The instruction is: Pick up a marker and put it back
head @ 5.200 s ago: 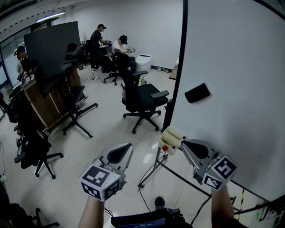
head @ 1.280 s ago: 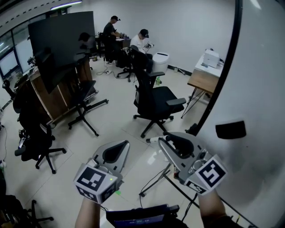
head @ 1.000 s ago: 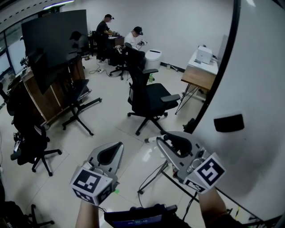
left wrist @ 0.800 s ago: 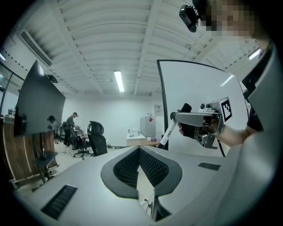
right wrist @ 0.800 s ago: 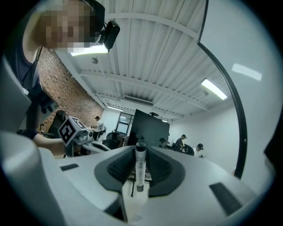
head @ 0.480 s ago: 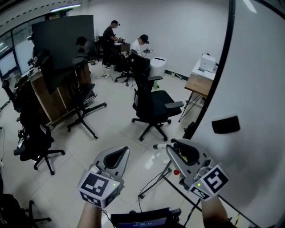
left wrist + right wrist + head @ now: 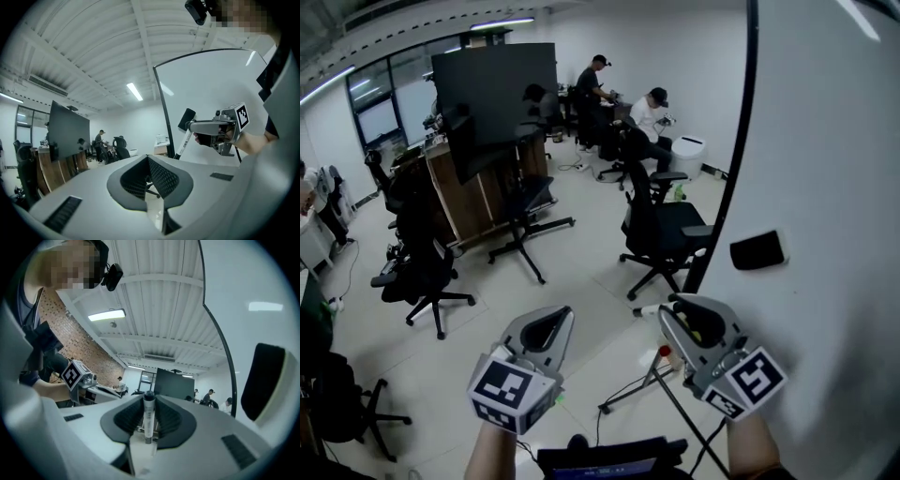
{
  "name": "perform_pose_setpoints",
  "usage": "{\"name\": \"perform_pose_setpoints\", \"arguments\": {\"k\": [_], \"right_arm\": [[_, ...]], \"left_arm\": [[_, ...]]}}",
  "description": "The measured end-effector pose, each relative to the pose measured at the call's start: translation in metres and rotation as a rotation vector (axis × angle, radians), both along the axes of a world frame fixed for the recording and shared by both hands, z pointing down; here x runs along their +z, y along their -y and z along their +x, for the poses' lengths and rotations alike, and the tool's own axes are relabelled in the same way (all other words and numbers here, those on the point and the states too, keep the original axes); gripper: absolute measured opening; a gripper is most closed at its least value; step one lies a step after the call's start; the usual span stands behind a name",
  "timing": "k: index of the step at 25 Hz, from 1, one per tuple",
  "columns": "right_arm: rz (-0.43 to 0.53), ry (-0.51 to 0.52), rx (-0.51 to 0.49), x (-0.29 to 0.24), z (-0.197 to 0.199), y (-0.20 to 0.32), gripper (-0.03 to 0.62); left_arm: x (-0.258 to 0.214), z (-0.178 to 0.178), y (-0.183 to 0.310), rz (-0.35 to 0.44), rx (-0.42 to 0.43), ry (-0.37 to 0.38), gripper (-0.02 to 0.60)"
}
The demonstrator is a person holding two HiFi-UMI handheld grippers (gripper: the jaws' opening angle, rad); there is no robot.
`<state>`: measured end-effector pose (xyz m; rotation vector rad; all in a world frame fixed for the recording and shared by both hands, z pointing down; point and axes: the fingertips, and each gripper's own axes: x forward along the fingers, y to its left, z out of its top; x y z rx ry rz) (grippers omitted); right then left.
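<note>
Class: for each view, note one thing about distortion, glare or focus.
Head view: fisheye bows the whiteboard edge into a curve. Left gripper view: dark round vignette; the ceiling light is blown out. Right gripper view: the marker is sharp; a pale glare patch sits on the whiteboard.

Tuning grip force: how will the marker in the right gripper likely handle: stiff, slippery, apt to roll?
The marker looks a straight, stiff tube, so bending seems unlikely. Its smooth round barrel, pinched between the right gripper's jaws, may pivot or slip. Laid loose, it would probably roll.
</note>
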<state>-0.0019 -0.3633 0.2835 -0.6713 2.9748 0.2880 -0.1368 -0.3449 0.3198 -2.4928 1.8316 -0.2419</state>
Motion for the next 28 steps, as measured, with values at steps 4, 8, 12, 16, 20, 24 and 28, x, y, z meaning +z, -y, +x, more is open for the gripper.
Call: {"name": "perform_pose_setpoints", "arguments": {"k": [4, 8, 12, 16, 20, 24, 28], "right_arm": [[-0.011, 0.0, -0.077, 0.008, 0.018, -0.028, 0.091], [-0.047, -0.005, -0.134, 0.019, 0.027, -0.047, 0.091], [-0.071, -0.007, -0.18, 0.023, 0.02, -0.066, 0.091], [-0.077, -0.02, -0.206, 0.025, 0.011, -0.084, 0.091], [-0.086, -0.028, -0.221, 0.028, -0.008, -0.11, 0.091], [-0.075, -0.043, -0.227, 0.032, -0.039, -0.14, 0.092], [-0.079, -0.059, -0.212, 0.037, -0.071, -0.178, 0.091]], "left_arm": [[0.007, 0.018, -0.035, -0.013, -0.075, -0.009, -0.009], [0.019, 0.033, -0.067, -0.05, -0.134, -0.005, -0.009], [0.023, 0.026, -0.097, -0.061, -0.193, -0.005, -0.009], [0.023, 0.015, -0.12, -0.056, -0.227, -0.004, -0.009], [0.024, 0.002, -0.145, -0.053, -0.229, -0.007, -0.009], [0.03, -0.024, -0.172, -0.05, -0.222, -0.008, -0.009], [0.035, -0.048, -0.211, -0.05, -0.195, -0.013, -0.009]]}}
